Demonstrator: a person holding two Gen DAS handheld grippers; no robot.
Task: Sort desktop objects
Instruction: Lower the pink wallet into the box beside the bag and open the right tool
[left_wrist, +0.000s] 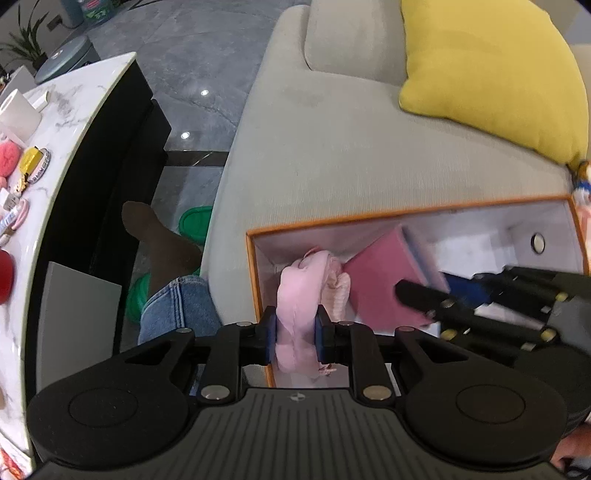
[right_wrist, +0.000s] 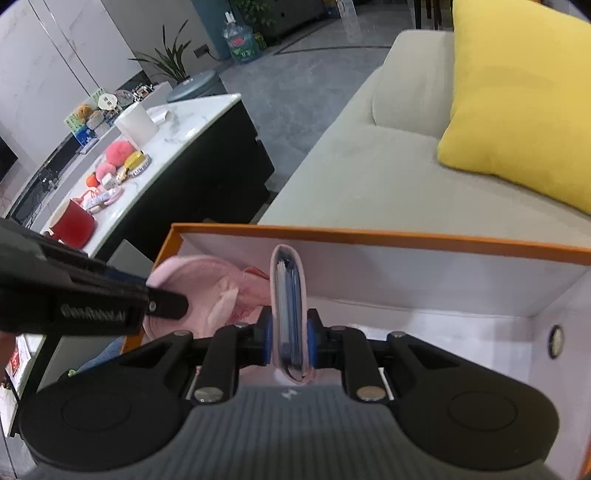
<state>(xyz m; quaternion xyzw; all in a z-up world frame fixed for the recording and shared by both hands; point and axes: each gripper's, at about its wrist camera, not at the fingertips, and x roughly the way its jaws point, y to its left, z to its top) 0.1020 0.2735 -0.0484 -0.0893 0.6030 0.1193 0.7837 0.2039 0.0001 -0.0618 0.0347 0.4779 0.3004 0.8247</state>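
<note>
Left tool (left_wrist: 295, 338) pinched a soft pink fabric item (left_wrist: 299, 295), limp and rumpled, between its blue pads just over the near-left corner of the box! Right tool (right_wrist: 290, 341) was clamped on a slim pink notebook (right_wrist: 289, 306) with a blue inner edge, held upright and edge-on inside the same box. That box (left_wrist: 424, 213), one only, was rectangular cardboard with an orange rim and smooth white walls, and a round metal disc (left_wrist: 537, 243) sat on its end wall. It rested on the seat of a beige ribbed-fabric sofa (left_wrist: 332, 147), where one plump yellow cushion (left_wrist: 495, 70) leaned at the back. Off to the side, the white marble surface (right_wrist: 192, 129) carried one glossy red mug (right_wrist: 74, 223), a fuzzy pink ball (right_wrist: 119, 150), a white paper roll (right_wrist: 136, 123) and a scatter of small trinkets.
</note>
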